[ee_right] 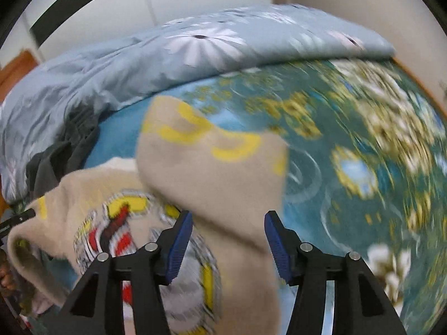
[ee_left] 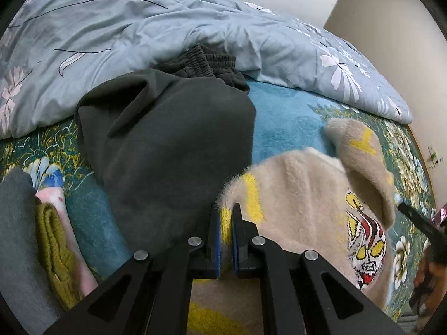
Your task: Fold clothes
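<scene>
Left gripper (ee_left: 226, 209) pinches beige sweater (ee_left: 301, 195) hem; right gripper (ee_right: 229, 220) gapes apart, blurred sleeve between

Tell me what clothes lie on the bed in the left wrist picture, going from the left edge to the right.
Grey garment → mustard knit → pink piece → dark green pants → beige sweater, whose edge the left claw pinches.
</scene>
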### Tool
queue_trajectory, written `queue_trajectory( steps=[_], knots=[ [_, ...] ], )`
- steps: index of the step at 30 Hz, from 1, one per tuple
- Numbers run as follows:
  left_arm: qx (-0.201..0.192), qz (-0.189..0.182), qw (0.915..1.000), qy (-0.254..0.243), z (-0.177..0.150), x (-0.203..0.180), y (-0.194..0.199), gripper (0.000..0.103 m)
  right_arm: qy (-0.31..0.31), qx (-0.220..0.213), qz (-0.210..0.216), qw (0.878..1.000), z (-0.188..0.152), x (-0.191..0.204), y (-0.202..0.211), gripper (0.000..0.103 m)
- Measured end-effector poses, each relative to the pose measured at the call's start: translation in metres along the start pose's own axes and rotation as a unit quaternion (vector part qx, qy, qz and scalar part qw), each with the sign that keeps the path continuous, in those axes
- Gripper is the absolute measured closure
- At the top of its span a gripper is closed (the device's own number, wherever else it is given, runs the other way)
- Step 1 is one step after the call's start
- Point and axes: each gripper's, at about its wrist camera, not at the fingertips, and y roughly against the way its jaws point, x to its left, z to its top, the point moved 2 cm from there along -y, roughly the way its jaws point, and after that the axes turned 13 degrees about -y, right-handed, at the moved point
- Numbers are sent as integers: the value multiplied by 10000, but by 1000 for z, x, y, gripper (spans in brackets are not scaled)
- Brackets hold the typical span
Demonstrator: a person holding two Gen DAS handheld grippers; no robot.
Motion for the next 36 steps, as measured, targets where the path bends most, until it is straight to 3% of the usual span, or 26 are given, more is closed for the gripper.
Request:
queue_trajectory(
  steps=[4, 8, 12, 14, 16, 19, 22, 27, 29, 34, 35, 36],
  knots=[
    [39, 1, 10000, -44, 0, -3, -2, 96, 615, -46, -157, 9980, 10, 42, -21, 45],
    [117, 2, 9999, -6, -1, -4, -6, 96, 911, -19, -367, 9952, 11, 58, -36, 49],
    [149, 9, 9999, -14, -1, -6, -7, 96, 840, -96, -559, 9948, 17, 56, -40, 95],
    [153, 9, 9999, -6, -1, -6, -8, 96, 582, -233, -558, 9965, 24, 40, -32, 103],
    [165, 5, 9999, 20, -2, -6, -9, 96, 213, -405, -555, 9974, 32, 19, -21, 103],
    [200, -25, 9997, 125, -4, -5, -12, 96, -974, -698, -373, 9921, 39, -46, 2, 103],
    [232, -48, 9996, 166, -5, -4, -15, 96, -2138, -948, -212, 9720, 43, -112, 23, 103],
    [269, -28, 9995, 180, -4, -4, -18, 96, -3389, -629, -335, 9381, 10, -208, 17, 103],
    [283, -3, 9994, 182, -4, -5, -19, 96, -3320, -524, -209, 9416, 3, -214, 15, 100],
    [351, -6, 9990, 260, -4, -8, -24, 96, -1946, -449, 125, 9798, 19, -141, 5, 97],
    [362, -6, 9990, 246, -4, -9, -24, 96, -1597, -410, 189, 9861, 23, -118, 2, 89],
    [373, -6, 9990, 231, -5, -10, -24, 96, -1214, -379, 292, 9914, 26, -92, -2, 67]
  ],
)
